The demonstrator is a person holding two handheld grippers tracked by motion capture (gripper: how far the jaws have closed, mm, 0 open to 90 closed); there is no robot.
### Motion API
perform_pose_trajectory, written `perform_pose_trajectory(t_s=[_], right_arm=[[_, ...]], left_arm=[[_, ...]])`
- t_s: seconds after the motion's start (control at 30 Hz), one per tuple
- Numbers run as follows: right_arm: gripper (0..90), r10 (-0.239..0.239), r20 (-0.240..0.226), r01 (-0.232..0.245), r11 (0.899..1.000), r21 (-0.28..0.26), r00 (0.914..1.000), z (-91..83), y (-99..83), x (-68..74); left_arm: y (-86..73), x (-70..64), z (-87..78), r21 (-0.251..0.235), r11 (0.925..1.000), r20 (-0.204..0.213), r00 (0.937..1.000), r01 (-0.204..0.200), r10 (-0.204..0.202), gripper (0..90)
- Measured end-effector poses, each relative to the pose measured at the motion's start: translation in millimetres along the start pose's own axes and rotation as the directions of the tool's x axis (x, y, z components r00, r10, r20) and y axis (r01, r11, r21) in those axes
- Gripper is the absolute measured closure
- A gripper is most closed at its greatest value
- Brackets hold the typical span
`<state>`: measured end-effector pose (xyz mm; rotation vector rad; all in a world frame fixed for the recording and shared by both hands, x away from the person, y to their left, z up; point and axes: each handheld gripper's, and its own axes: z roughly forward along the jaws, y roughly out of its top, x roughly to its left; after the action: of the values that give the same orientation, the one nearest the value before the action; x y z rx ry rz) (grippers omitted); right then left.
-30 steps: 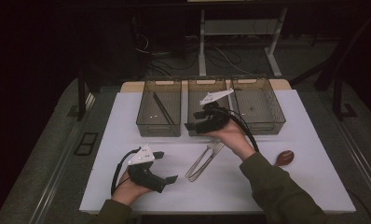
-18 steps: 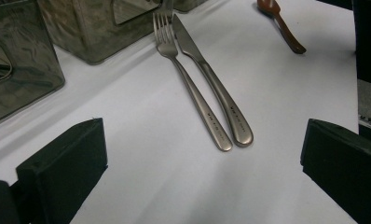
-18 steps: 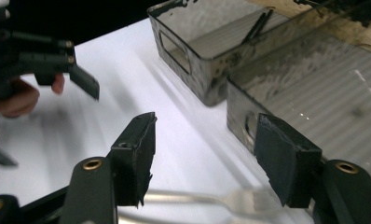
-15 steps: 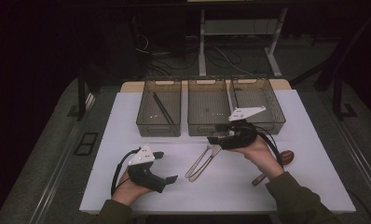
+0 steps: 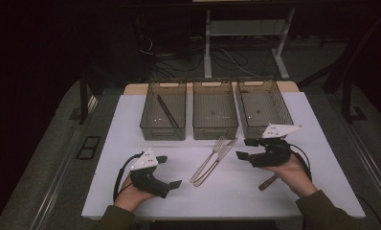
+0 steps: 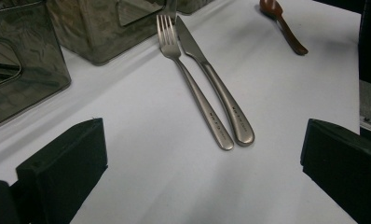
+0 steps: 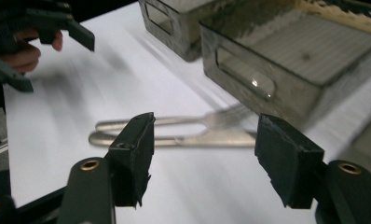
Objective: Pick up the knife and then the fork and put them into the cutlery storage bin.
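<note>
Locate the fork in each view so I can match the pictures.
High view: fork, centre of the white board, left of the knife.
Left gripper view: upper centre, left of the knife.
Right gripper view: blurred, between the open jaws, above the knife.
Shared landmark: the middle bin beyond the tines.

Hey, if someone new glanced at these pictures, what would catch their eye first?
Probably the fork and knife lying side by side mid-table on the white board, with the open right gripper beside them. Behind stand three clear bins in a row; the open left gripper rests near the front edge.
</note>
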<state>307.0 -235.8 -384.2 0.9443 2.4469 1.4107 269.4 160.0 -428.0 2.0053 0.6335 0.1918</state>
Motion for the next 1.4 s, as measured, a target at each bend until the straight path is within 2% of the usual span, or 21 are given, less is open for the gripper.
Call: perform_pose_trajectory(t_s=[0.13, 0.4, 0.5, 0.77, 0.93, 1.07, 1.23, 1.4], right_arm=[[41.2, 0.015, 0.018, -0.015, 1.0, 0.009, 0.9997, -12.7, -13.7, -4.3], [63.0, 0.014, 0.045, -0.017, 0.998, 0.055, 0.9989, -36.5, -38.8, -4.7], [71.6, 0.018, 0.051, -0.021, 0.998, 0.065, 0.9985, -42.6, -49.4, -4.7], [88.3, 0.019, 0.065, -0.028, 0.99, 0.135, 0.9977, -52.6, -76.6, -6.1], [88.7, 0.014, 0.061, -0.025, 0.98, 0.196, 0.998, -52.2, -89.2, -5.7], [88.6, 0.019, 0.048, -0.03, 0.971, 0.236, 0.9987, -45.1, -94.8, -5.7], [88.6, 0.012, 0.028, -0.019, 0.965, 0.262, 0.9995, -37.6, -97.2, -3.8], [88.6, 0.009, 0.026, -0.015, 0.964, 0.266, 0.9996, -32.9, -97.1, -4.7]], left_arm=[[-0.2, -0.3, 0.4, 0.001, 1.0, -0.002, 1.0, -0.002, 0.002, 0.0], [-1.0, -0.7, 1.5, 0.009, 1.0, -0.009, 1.0, -0.002, 0.002, 0.0], [-1.3, -0.8, 1.9, 0.006, 1.0, -0.013, 0.9999, 0.004, -0.004, 0.0], [-1.4, 0.0, 2.7, 0.015, 0.9999, -0.012, 0.9999, -0.006, 0.006, 0.0], [-1.7, 0.0, 2.9, 0.015, 0.9999, -0.012, 0.9999, -0.003, 0.003, 0.0], [-1.3, 0.0, 2.9, 0.016, 0.9999, -0.013, 0.9999, -0.002, 0.002, 0.0], [-1.0, -0.2, 2.6, 0.013, 0.9999, -0.015, 0.9999, -0.001, 0.001, 0.0], [-0.5, -0.5, 3.8, 0.012, 0.9999, -0.013, 0.9999, -0.006, 0.006, 0.0]])
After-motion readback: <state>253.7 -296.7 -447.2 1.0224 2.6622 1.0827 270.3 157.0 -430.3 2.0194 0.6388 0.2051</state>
